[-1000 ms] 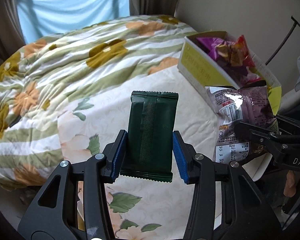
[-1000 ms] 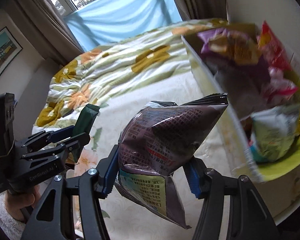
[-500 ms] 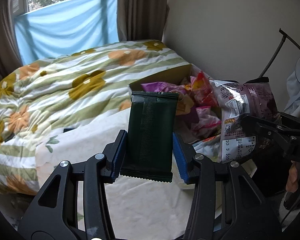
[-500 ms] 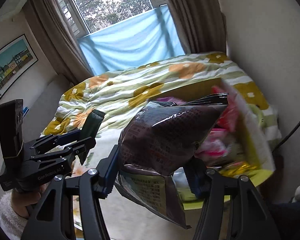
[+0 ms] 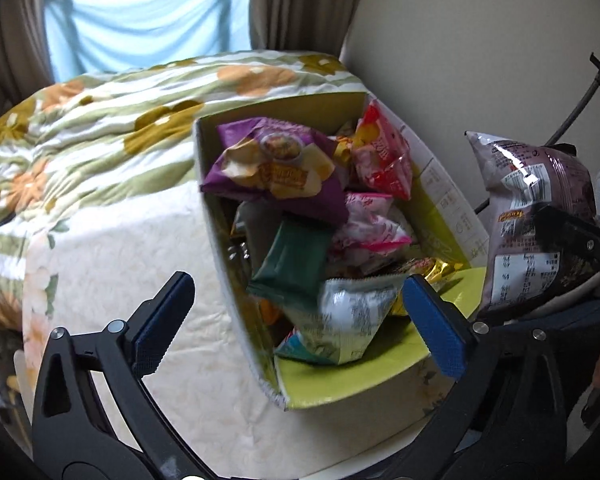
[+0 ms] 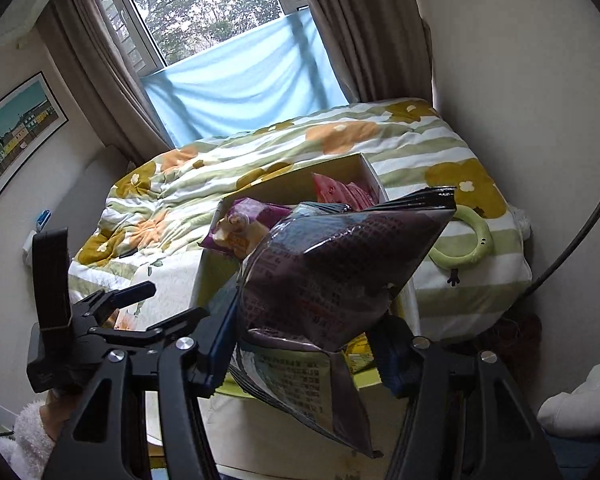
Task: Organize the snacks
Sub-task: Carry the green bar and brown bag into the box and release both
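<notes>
- Left gripper [image 5: 297, 320]: we record its jaws spread wide and holding nothing; the blue pads [image 5: 434, 328] straddle the near end of the snack box, touching no packet that we can see.
- Snack box [image 5: 380, 376]: open cardboard with a lime-green inside, standing on the bed's pale floral cover [image 5: 111, 280]. We cannot tell whether a tabletop lies beneath the cover.
- Contents, far to near: a purple packet [image 5: 275, 168] on top at the far left, a red packet [image 5: 380, 156] at the far right, a pink packet [image 5: 370, 228] just below the red one, a dark green packet [image 5: 293, 264] tilted in the middle, a white and pale green packet [image 5: 352, 316] at the near end, touching the green one.
- Right gripper [image 6: 304, 344]: jaws pinching a dark purple snack bag [image 6: 332, 280] by its lower part, held above the near right of the box and outside it.
- In the left wrist view the same bag [image 5: 536, 216] hangs to the right of the box.
- Also noted: a green ring [image 6: 466, 240] on the striped quilt, right of the box.
</notes>
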Demonstrator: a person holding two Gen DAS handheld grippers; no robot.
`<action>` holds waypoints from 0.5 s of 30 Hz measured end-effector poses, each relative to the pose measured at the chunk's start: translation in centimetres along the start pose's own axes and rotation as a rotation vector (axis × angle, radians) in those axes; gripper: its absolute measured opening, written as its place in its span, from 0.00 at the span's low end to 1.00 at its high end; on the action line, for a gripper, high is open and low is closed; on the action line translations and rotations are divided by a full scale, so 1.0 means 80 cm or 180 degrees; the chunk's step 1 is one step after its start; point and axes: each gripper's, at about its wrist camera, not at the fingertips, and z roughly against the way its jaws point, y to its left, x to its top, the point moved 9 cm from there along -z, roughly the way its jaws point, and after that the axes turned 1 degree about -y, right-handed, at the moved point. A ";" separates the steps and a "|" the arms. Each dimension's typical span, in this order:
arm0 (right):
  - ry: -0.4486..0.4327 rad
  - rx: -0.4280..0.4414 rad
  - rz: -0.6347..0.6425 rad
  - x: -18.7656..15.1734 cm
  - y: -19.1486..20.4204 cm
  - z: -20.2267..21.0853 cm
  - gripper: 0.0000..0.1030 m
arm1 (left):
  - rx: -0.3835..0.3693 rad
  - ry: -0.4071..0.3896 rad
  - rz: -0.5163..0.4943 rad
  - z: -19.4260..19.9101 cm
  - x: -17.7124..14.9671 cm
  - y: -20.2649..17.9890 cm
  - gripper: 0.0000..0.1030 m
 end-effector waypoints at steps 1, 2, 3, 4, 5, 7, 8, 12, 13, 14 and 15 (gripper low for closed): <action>0.0003 0.0013 0.0005 0.000 -0.001 0.000 0.53 | 0.0055 -0.0006 -0.0006 0.005 -0.005 0.003 1.00; 0.0002 0.0030 0.0010 -0.001 -0.004 0.001 0.53 | 0.0119 -0.0012 -0.0024 0.010 -0.009 0.006 1.00; 0.0005 0.0051 0.0020 -0.002 -0.004 0.001 0.53 | 0.0177 -0.0020 -0.0040 0.016 -0.013 0.010 1.00; 0.0010 0.0068 0.0029 -0.002 -0.009 0.001 0.53 | 0.0229 -0.0033 -0.0045 0.022 -0.014 0.013 1.00; 0.0019 0.0084 0.0043 -0.001 -0.008 -0.001 0.54 | 0.0279 -0.0055 -0.0039 0.027 -0.015 0.017 1.00; 0.0055 0.0146 0.0086 0.000 -0.004 -0.006 0.54 | 0.0316 -0.0095 -0.0002 0.035 -0.013 0.023 1.00; 0.0067 0.0173 0.0105 0.001 -0.001 -0.008 0.54 | 0.0326 -0.0116 0.0028 0.039 -0.011 0.026 1.00; 0.0088 0.0343 0.0234 0.014 0.016 -0.018 0.55 | 0.0391 -0.0149 0.0090 0.053 -0.009 0.036 1.00; 0.0099 0.0380 0.0270 0.016 0.020 -0.021 0.55 | 0.0404 -0.0143 0.0100 0.054 -0.008 0.038 1.00; 0.0113 0.0408 0.0298 0.020 0.026 -0.027 0.55 | 0.0424 -0.0137 0.0120 0.055 -0.008 0.041 1.00; 0.0131 0.0418 0.0308 0.023 0.029 -0.032 0.55 | 0.0439 -0.0133 0.0134 0.055 -0.008 0.042 1.00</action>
